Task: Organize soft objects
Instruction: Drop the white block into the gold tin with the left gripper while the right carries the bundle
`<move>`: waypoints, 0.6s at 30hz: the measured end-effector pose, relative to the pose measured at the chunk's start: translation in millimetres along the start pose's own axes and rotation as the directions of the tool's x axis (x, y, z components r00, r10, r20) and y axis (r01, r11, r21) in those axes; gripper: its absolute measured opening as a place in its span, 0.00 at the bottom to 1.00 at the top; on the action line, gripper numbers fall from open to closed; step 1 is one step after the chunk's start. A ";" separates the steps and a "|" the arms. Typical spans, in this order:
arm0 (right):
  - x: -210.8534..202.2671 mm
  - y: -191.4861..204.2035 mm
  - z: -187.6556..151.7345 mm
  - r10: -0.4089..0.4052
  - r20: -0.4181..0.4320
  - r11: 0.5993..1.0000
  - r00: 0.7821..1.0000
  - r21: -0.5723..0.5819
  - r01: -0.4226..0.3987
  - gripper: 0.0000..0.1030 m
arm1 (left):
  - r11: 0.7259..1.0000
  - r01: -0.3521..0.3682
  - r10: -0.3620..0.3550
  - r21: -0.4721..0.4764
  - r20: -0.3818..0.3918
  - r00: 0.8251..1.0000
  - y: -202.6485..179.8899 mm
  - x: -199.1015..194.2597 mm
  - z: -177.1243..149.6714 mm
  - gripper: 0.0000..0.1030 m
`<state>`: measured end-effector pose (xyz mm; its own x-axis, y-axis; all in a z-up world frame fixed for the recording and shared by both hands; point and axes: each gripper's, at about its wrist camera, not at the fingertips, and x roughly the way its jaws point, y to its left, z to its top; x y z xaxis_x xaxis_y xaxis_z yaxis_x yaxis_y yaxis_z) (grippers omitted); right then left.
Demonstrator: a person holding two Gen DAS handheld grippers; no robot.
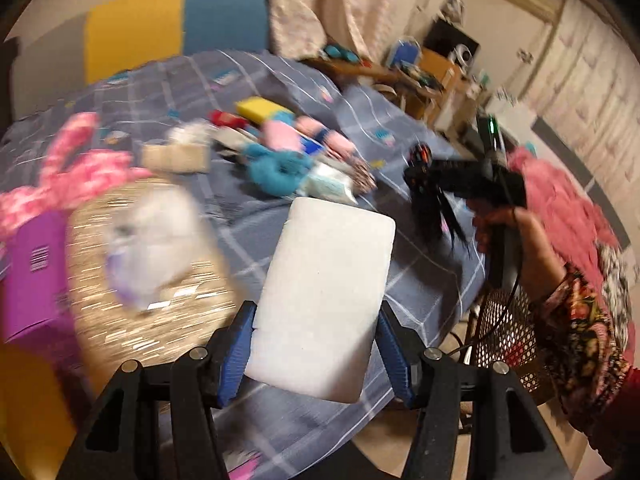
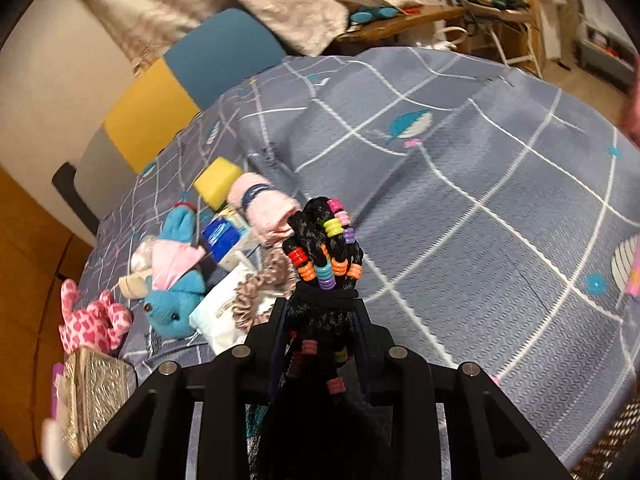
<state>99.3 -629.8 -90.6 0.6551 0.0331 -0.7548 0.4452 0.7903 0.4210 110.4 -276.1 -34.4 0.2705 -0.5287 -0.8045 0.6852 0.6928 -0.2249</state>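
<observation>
My left gripper (image 1: 316, 344) is shut on a white sponge block (image 1: 324, 300), held above the bed's near edge. My right gripper (image 2: 320, 312) is shut on a black hair piece with coloured beads (image 2: 324, 248); it also shows in the left wrist view (image 1: 424, 184), right of the sponge. A pile of soft things lies on the blue-grey checked bedspread (image 2: 480, 200): a blue plush (image 2: 176, 280), a pink rolled towel (image 2: 264, 208), a yellow sponge (image 2: 218, 184), a pink spotted plush (image 2: 92, 320).
A gold glittery box (image 1: 152, 280) holding a white soft thing stands at the left, beside a purple box (image 1: 36, 276). A yellow and blue headboard (image 1: 176, 28) stands behind the bed. A wicker chair (image 1: 508, 332) and a pink cloth (image 1: 560, 204) are at the right.
</observation>
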 end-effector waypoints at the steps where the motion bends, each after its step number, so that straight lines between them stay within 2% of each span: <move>1: 0.7 4.7 -0.9 -0.004 0.004 1.000 1.000 -0.025 0.004 0.29 | 1.000 -0.008 0.008 -0.015 0.020 1.000 8.1 -12.2 -3.9 0.58; 5: -1.6 17.4 -4.2 -0.005 0.033 0.996 0.999 -0.092 0.008 0.29 | 0.994 -0.045 0.053 -0.101 0.078 0.996 48.0 -56.9 -17.1 0.58; 9: -5.8 29.6 -12.1 -0.010 0.067 0.989 0.998 -0.150 0.020 0.29 | 0.970 -0.126 0.155 -0.208 0.126 0.980 95.7 -93.5 -33.4 0.58; 13: -10.3 37.1 -25.2 0.009 0.057 0.990 0.998 -0.142 -0.001 0.29 | 0.920 -0.209 0.258 -0.332 0.111 0.960 151.1 -115.2 -57.7 0.58; 16: -18.9 47.3 -37.6 0.027 0.051 0.990 0.998 -0.142 -0.019 0.29 | 0.865 -0.302 0.359 -0.400 0.073 0.931 191.7 -125.5 -78.4 0.58; 18: -25.7 57.7 -45.5 0.035 0.046 0.988 0.998 -0.152 -0.028 0.29 | 0.832 -0.339 0.400 -0.440 0.052 0.915 216.8 -128.8 -89.4 0.58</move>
<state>80.4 -557.2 -69.7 0.6974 0.0328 -0.7159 0.3291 0.8727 0.3606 163.7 -14.0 -28.7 0.5564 -0.2321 -0.7978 0.1803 0.9710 -0.1568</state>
